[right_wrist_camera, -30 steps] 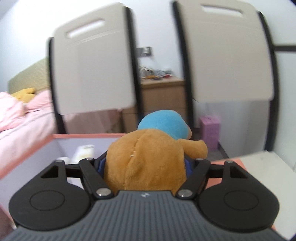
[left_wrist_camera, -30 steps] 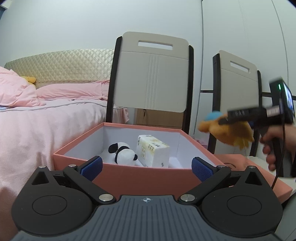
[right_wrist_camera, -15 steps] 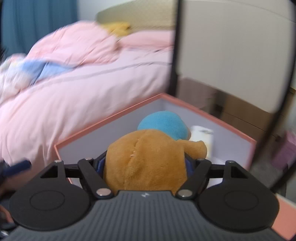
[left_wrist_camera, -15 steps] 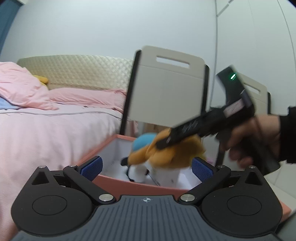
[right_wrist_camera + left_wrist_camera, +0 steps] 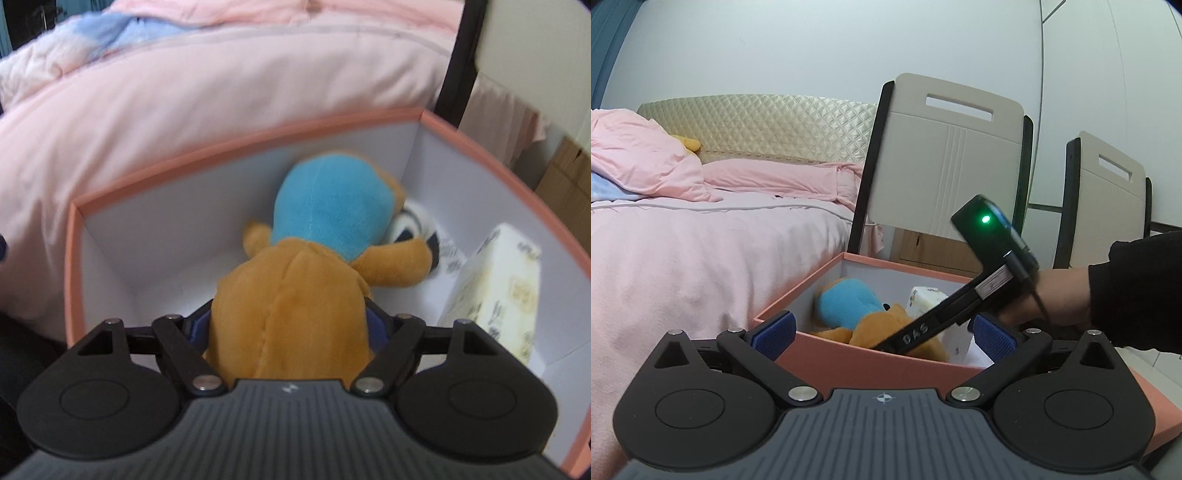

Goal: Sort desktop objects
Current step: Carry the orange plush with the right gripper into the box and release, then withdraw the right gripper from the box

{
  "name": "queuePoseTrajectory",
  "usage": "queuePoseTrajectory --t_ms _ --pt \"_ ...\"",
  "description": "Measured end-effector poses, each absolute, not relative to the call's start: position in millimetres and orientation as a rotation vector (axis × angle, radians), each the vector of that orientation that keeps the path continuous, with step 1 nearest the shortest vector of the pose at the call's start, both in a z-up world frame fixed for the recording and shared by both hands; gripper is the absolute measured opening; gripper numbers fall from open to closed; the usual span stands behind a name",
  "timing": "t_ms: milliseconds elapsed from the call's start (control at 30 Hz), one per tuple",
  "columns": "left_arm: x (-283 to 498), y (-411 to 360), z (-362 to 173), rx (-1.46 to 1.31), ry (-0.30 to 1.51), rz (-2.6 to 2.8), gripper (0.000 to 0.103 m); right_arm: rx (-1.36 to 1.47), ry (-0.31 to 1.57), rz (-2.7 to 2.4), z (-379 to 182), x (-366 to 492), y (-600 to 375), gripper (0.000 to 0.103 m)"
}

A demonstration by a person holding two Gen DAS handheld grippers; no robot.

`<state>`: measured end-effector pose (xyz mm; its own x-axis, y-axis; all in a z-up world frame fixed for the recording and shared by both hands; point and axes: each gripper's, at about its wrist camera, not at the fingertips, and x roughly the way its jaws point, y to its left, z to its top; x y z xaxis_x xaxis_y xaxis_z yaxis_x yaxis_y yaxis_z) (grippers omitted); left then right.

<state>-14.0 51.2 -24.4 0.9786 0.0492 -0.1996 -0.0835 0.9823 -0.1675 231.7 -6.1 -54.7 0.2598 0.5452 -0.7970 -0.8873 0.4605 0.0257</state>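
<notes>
The plush toy, orange-brown with a blue head, hangs inside the pink box, gripped around its body by the right gripper, whose jaws press into its sides. Left of the box lies a bed with pink bedding. The left gripper hovers at the box's near wall, jaws spread wide and holding nothing. Right of the toy sit a black-and-white plush and, further right, a tissue pack.
</notes>
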Motion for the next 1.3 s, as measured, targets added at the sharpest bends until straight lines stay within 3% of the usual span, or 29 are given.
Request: queuePoseTrajectory --t_ms 167,367,733,1300 --pt "-12.9 49.4 -24.1 -0.168 0.204 0.059 0.103 -0.479 0.847 0.993 -55.1 234.5 -8.8 0.095" --pt "-11.6 47.2 -23.6 -0.159 0.213 0.049 0.103 -0.406 0.747 0.917 -23.5 223.5 -34.8 0.103" --pt "-19.9 33.2 -30.8 -0.122 0.199 0.018 0.103 -0.072 0.407 0.594 37.6 145.2 -152.5 0.103" --pt "-22.3 15.5 -35.5 -0.054 0.188 0.013 0.103 0.163 0.152 0.256 -15.1 1.2 -252.4 0.103"
